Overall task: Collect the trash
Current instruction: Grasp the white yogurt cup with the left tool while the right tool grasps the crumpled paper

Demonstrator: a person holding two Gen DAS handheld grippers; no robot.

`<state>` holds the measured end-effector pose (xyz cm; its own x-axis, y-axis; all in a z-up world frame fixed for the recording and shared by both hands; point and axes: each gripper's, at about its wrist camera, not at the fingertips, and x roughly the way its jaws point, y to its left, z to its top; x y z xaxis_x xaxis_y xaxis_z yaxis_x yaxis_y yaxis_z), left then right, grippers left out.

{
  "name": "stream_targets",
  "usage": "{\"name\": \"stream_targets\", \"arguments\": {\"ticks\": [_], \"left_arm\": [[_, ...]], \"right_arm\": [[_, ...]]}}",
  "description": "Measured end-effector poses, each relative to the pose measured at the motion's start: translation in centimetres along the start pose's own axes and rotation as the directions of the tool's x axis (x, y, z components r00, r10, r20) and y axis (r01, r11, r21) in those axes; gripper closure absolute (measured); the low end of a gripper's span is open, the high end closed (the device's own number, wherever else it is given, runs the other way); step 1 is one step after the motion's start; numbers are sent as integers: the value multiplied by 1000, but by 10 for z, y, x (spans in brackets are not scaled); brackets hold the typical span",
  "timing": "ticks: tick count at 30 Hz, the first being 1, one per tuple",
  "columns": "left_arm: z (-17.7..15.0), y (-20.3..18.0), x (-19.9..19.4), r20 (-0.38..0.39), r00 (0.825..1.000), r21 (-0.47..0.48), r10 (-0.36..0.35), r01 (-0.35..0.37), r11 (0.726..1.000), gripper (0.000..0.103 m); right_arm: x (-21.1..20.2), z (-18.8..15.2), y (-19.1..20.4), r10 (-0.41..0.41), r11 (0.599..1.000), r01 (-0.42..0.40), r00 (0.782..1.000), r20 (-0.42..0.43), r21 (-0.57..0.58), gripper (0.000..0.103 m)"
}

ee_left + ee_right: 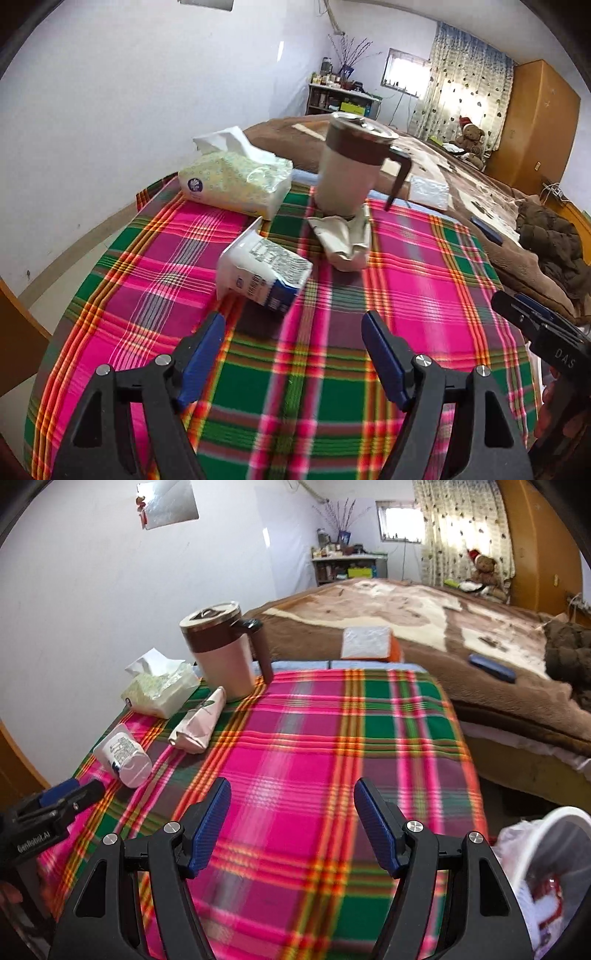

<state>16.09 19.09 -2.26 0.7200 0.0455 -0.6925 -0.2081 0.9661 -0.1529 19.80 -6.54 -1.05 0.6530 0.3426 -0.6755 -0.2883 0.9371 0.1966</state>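
Room: a bedroom with pale walls; a table under a plaid cloth point(424, 266) in pink and green stands against a bed point(406, 602) with a brown blanket.
Tissue pack: a soft pack of tissues point(236, 181) lies at the far left of the cloth, ahead and to the left of the left gripper, one sheet sticking up.
Milk carton: a flattened white and blue carton point(264, 271) lies on its side just ahead of the left gripper's left finger, not touching it; from the right wrist it shows far off to the left point(123, 757).
Left gripper: the left gripper point(293, 321) hangs low over the cloth with its blue pads spread wide, nothing between them.
Crumpled wrapper: a cream paper wrapper point(345, 238) lies ahead of the left gripper, touching the foot of the mug; from the right gripper it sits ahead and to the left point(199, 722).
Mug: a lidded beige mug point(351, 166) with a brown band and dark handle stands upright beyond the wrapper.
Right gripper: the right gripper point(291, 794) hangs over bare cloth, released, fingers wide apart and holding nothing; its tip shows at the right edge of the left wrist view.
Bin: a white bin point(561, 853) lined with a plastic bag sits low to the right of the right gripper, beside the table, something red and white inside.
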Motion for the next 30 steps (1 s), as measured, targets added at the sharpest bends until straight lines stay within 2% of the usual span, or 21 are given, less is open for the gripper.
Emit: {"name": "stream_targets", "arguments": {"ticks": [2, 10, 16, 25, 30], "left_arm": [[3, 6, 4, 0, 1000, -21, -18, 18, 1000, 25], [11, 10, 34, -42, 999, 21, -3, 4, 1000, 24], [14, 29, 44, -69, 997, 9, 36, -36, 999, 24], [20, 69, 33, -39, 994, -46, 104, -106, 993, 24], [24, 72, 23, -6, 999, -86, 52, -52, 995, 22]], "right_arm": [[8, 5, 4, 25, 999, -25, 1000, -7, 23, 32], [41, 29, 30, 52, 999, -52, 998, -30, -3, 32], [68, 46, 45, 91, 996, -92, 994, -63, 1, 32], [95, 50, 61, 151, 989, -149, 982, -113, 23, 32], [113, 49, 70, 138, 990, -140, 976, -166, 2, 32]]}}
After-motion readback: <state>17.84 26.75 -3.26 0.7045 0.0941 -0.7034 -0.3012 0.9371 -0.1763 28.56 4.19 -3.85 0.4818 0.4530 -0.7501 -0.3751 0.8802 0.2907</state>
